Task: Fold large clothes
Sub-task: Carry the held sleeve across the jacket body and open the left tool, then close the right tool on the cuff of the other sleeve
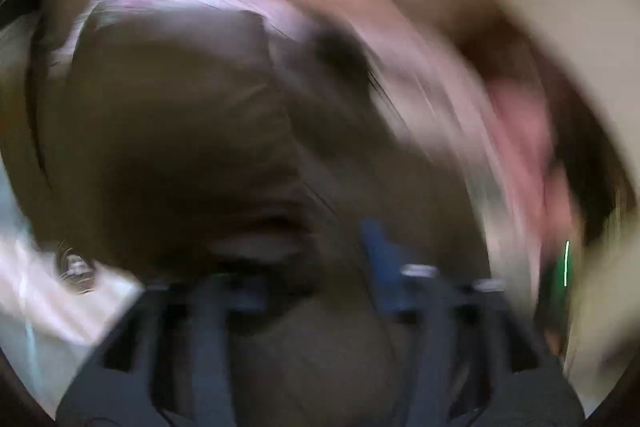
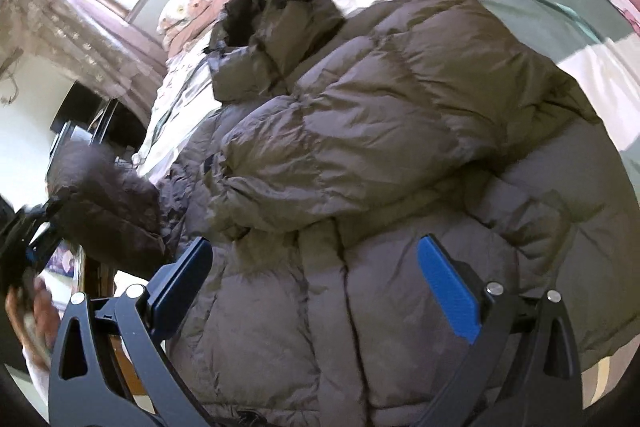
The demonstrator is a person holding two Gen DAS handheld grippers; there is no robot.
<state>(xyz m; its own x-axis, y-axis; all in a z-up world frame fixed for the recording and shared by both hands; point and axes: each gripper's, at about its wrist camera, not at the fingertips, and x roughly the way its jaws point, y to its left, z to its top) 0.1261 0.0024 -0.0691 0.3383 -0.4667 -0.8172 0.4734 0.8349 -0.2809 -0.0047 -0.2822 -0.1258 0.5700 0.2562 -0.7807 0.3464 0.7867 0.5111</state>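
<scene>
The jacket (image 2: pixel 360 155) is spread below the open, empty right gripper (image 2: pixel 316 291), its long axis running from lower frame to the hood (image 2: pixel 272 23) at upper left.

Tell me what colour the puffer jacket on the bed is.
Olive-brown puffer jacket; clearest in the right wrist view.
</scene>
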